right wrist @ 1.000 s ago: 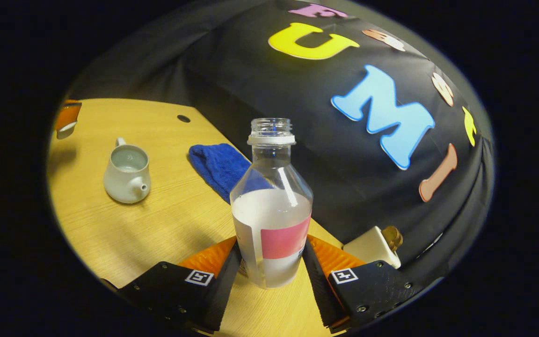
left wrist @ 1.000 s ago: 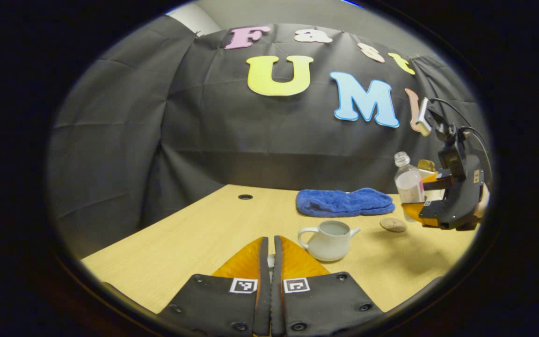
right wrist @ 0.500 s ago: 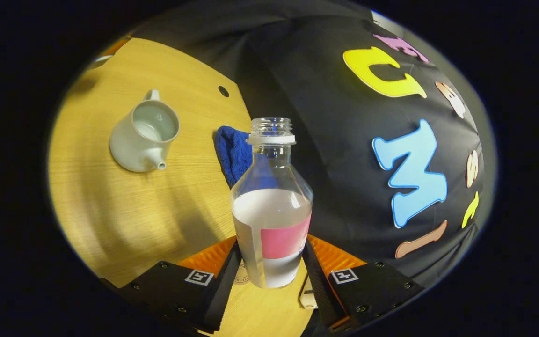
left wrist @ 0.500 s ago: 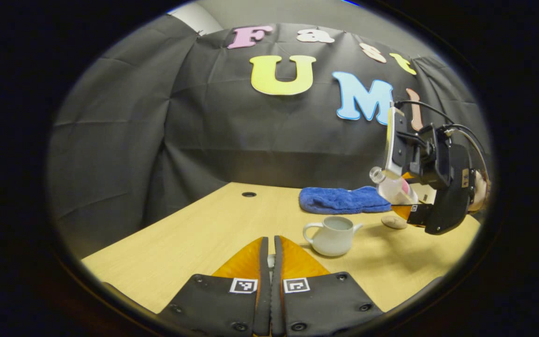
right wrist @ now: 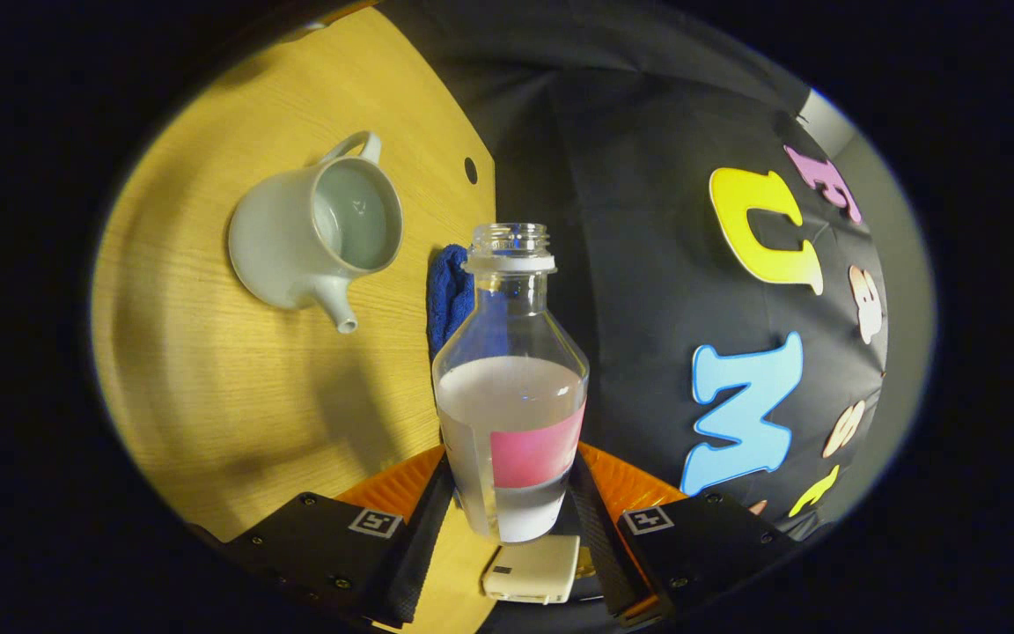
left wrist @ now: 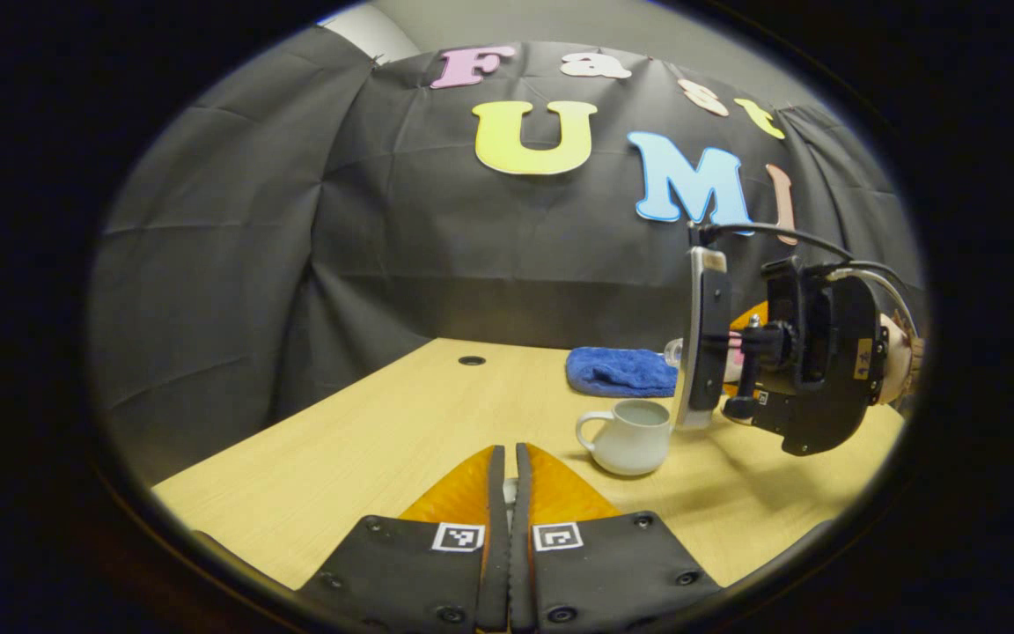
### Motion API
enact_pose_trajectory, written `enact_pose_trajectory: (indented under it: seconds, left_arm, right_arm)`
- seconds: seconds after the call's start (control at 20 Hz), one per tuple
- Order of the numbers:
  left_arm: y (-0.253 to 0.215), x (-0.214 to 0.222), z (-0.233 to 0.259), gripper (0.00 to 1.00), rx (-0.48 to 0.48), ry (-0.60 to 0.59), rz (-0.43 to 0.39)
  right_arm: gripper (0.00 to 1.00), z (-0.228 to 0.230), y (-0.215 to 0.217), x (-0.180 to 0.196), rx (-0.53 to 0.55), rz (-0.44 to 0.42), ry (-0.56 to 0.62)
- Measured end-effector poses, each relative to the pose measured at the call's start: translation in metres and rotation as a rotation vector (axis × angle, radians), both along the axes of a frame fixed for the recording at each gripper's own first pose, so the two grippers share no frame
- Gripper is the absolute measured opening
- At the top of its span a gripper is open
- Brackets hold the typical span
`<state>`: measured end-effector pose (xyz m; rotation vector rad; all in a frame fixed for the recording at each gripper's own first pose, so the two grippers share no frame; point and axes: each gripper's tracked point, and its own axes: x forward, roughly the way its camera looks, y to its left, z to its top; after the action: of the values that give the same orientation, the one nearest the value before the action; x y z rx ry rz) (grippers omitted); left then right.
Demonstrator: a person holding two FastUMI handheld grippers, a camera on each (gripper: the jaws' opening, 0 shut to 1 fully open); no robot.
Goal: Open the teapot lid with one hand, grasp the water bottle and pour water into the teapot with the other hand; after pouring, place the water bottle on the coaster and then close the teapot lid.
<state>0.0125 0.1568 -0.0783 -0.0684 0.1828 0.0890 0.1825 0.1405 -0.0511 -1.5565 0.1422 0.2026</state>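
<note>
Tipped over from upright within the last second, the water bottle now lies almost level in the right gripper, whose fingers clench its labelled waist; the open neck has closed in on the teapot — pouring looks imminent, none seen yet. Lidless glazed white teapot, round-bellied with short spout, stands toward the table's far right side, before a fluffy blue towel. Clear plastic bottle, half full. Left gripper fingers pressed together — whether on the lid I cannot tell.

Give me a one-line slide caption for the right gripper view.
Right gripper grips an uncapped water bottle, tipped toward the lidless teapot on the table.
</note>
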Motion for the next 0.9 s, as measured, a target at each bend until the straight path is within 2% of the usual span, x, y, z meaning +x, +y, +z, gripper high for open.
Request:
enact_pose_trajectory:
  seconds: [0.35, 0.9]
  left_arm:
    - [0.002, 0.0, -0.004, 0.06, -0.001, 0.006, -0.001]
    - [0.002, -0.003, -0.003, 0.07, 0.002, 0.01, 0.0]
  right_arm:
    - [0.76, 0.009, -0.001, 0.003, -0.166, 0.059, -0.087]
    - [0.76, 0.025, 0.012, 0.002, -0.315, 0.131, -0.192]
